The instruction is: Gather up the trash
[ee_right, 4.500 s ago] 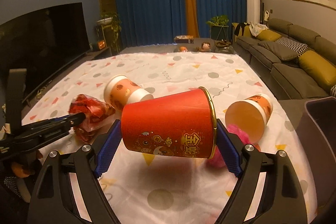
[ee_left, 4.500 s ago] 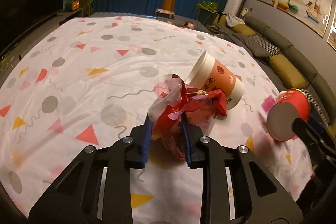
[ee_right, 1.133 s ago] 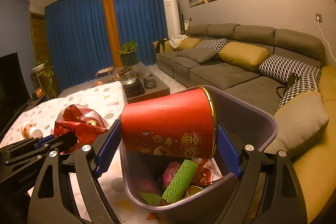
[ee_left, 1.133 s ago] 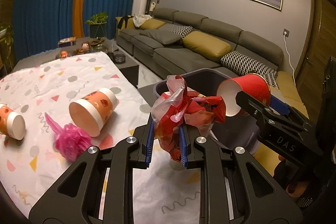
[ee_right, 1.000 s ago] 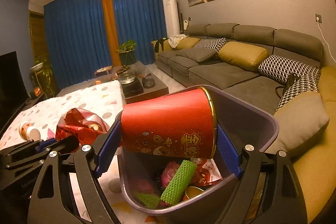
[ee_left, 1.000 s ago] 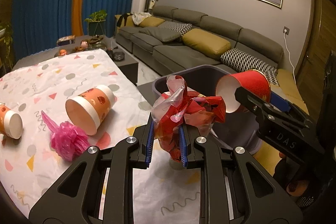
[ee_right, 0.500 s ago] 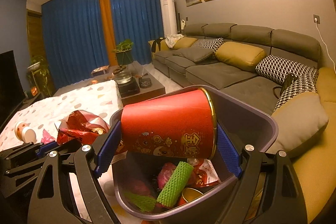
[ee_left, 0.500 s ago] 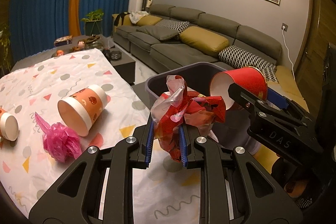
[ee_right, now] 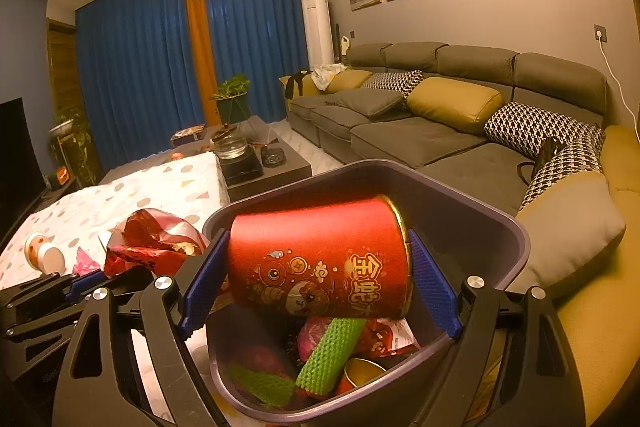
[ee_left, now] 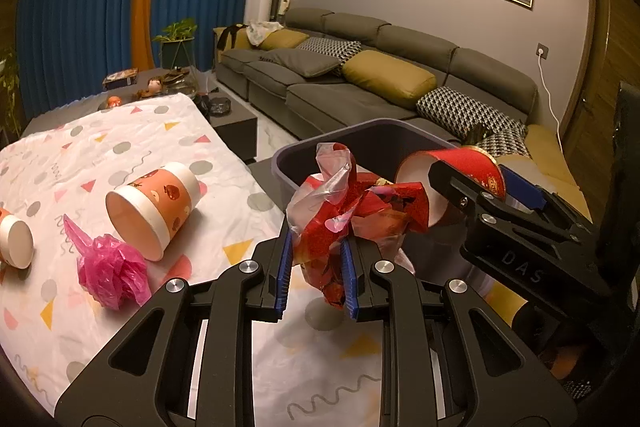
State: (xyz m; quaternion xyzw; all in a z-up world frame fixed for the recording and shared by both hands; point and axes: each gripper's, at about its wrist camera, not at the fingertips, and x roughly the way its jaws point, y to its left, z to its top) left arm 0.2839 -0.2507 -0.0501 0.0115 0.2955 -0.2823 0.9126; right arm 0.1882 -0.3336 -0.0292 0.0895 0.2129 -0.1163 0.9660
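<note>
red cup (ee_right: 320,259) and crumpled wrapper (ee_left: 352,211) both hang at the bin (ee_right: 472,203), ready to be let go.

the right gripper (ee_right: 318,273) stands wide, clamped end to end on the cup lying sideways, right above the bin's open mouth so it should fall in among the trash. the left gripper (ee_left: 316,269) is pinched narrow on the red and clear wrapper, just short of the near rim, likely waiting its turn. an orange cup (ee_left: 154,207) and pink plastic wad (ee_left: 108,267) lie uncollected on the patterned cloth (ee_left: 120,147).

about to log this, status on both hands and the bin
Left gripper shut on wrapper. Right gripper shut on red cup, over bin. Nothing blocking.
</note>
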